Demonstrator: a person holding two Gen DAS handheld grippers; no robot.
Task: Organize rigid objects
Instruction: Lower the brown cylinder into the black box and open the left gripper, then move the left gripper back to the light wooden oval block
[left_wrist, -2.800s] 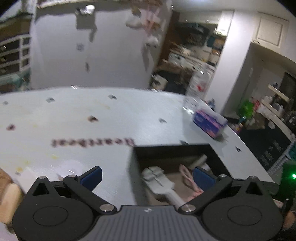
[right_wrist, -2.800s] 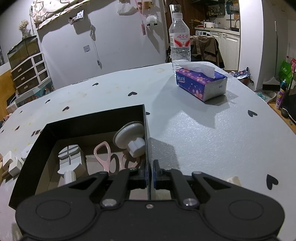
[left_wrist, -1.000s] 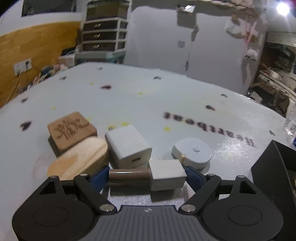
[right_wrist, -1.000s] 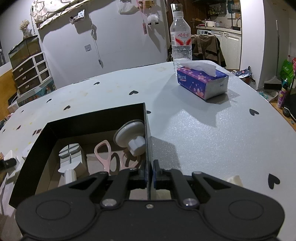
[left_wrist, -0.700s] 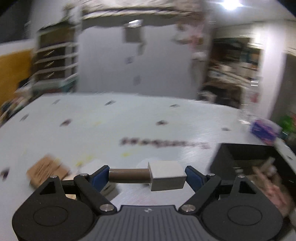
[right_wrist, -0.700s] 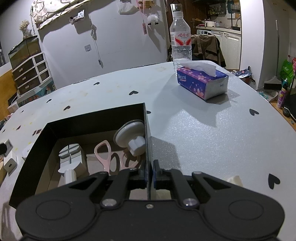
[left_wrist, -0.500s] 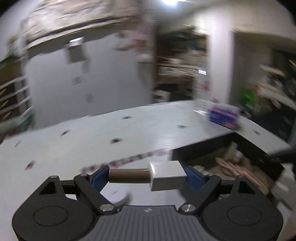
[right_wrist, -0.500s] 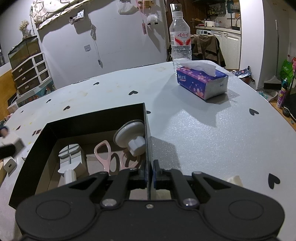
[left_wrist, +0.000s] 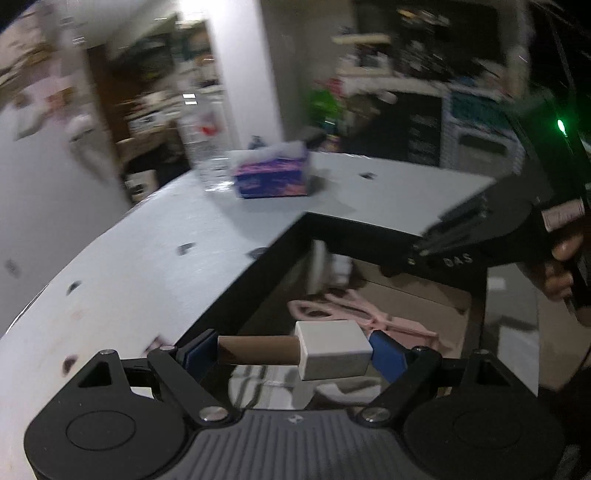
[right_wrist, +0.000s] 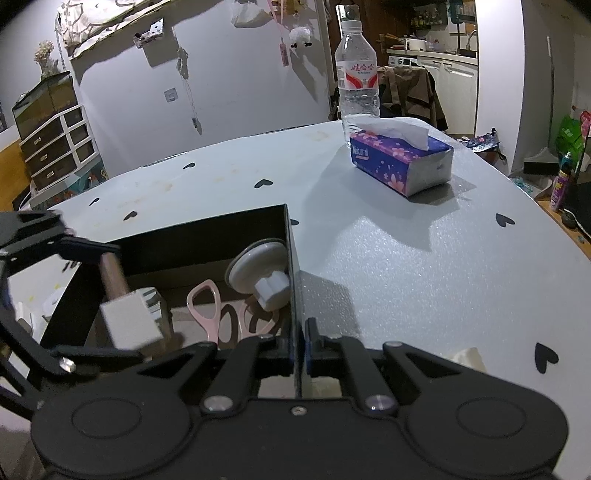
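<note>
Above the open black box (right_wrist: 177, 236), a small mallet-like piece (left_wrist: 295, 350), a brown cylindrical handle joined to a pale block, hangs crosswise in the left gripper (left_wrist: 291, 352). Its jaws stand wide but are pressed on the piece end to end, one blue pad on the handle's tip and the other on the block, which is why so long a thing needs so broad a spread. Held level like this, it looks ready to be lowered into the box without catching a wall.

Beneath it on the box's brown floor lie pink scissors (right_wrist: 212, 314), a white suction-cup hook (right_wrist: 264, 275) leaning in the far right corner, and another white item mostly hidden behind the block.

At the near right wall, the right gripper (right_wrist: 300, 349) has its jaws nearly closed, pinching the thin black wall between them; judging by that grip, it steadies the box while the other hand loads it.

Farther out on the heart-dotted surface (right_wrist: 406, 258) sit a purple tissue box (right_wrist: 402, 162) and a water bottle (right_wrist: 356, 85) just behind it, well apart from the work.
</note>
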